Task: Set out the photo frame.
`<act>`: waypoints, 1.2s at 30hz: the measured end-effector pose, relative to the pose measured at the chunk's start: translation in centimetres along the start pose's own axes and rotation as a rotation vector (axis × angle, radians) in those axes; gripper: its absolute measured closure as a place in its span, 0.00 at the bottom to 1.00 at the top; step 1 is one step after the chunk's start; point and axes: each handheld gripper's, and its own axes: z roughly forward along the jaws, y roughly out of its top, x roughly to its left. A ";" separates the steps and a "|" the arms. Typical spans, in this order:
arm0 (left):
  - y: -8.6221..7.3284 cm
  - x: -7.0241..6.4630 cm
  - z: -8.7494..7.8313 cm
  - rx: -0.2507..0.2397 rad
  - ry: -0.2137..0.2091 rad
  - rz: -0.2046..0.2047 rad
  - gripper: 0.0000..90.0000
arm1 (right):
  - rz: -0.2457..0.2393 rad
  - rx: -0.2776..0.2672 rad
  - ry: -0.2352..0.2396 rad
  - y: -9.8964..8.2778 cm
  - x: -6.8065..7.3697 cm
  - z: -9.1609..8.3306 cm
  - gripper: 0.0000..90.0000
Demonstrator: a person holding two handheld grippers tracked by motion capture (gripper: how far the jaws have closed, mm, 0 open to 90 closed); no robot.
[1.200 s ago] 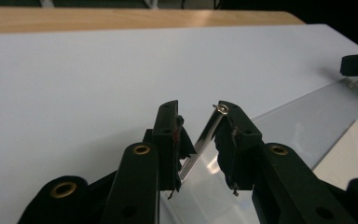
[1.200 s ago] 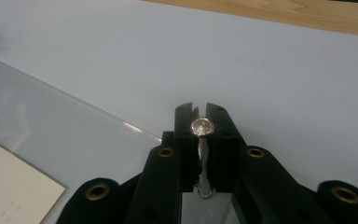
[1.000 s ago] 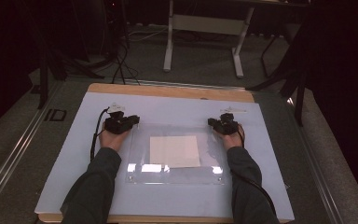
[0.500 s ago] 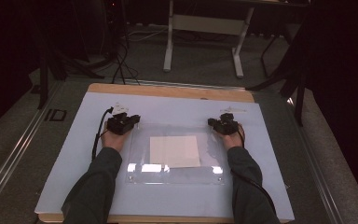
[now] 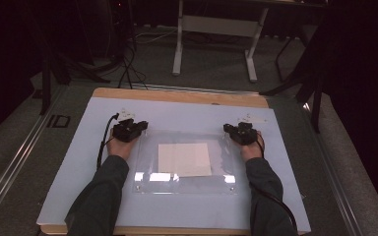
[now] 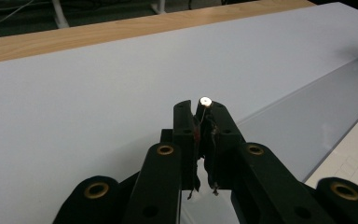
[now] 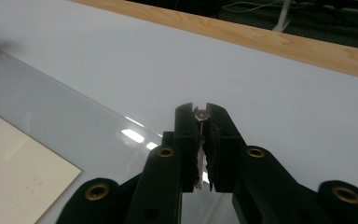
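A clear acrylic plate [image 5: 184,184] lies on the white board [image 5: 177,115], with a cream sheet of paper [image 5: 184,159] under it. At its far left corner my left gripper [image 5: 128,129] is shut on a small metal screw; in the left gripper view the jaws of the left gripper [image 6: 200,106] pinch the shiny-headed screw [image 6: 205,100] upright. My right gripper [image 5: 241,132] sits at the far right corner. In the right gripper view, the right gripper [image 7: 199,109] is shut on another small screw [image 7: 200,113].
The board rests on a wooden table [image 5: 177,96] whose edge shows beyond it. Small white labels [image 5: 126,114] lie just past the left gripper. A white frame stand [image 5: 211,29] and dark chair legs stand on the floor behind.
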 end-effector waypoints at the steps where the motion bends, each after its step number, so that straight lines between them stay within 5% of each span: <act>1: 0.0 0.0 0.0 0.000 0.000 -0.002 0.93 | -0.005 -0.001 -0.005 0.0 0.0 0.0 0.94; 10: -0.3 0.1 -0.5 -0.035 -0.008 -0.014 0.91 | -0.012 0.001 -0.009 0.0 0.1 0.0 0.95; 23: -0.1 -0.2 -0.2 -0.021 0.002 0.011 0.93 | -0.015 0.008 -0.015 -0.2 0.2 -0.4 0.95; 26: -0.1 0.2 -0.1 -0.018 -0.025 -0.029 0.93 | -0.006 0.014 -0.007 -0.1 0.1 -0.4 0.95; 36: 0.7 0.6 0.4 0.041 -0.044 -0.049 0.93 | 0.026 0.077 0.040 0.7 -0.6 -0.3 0.95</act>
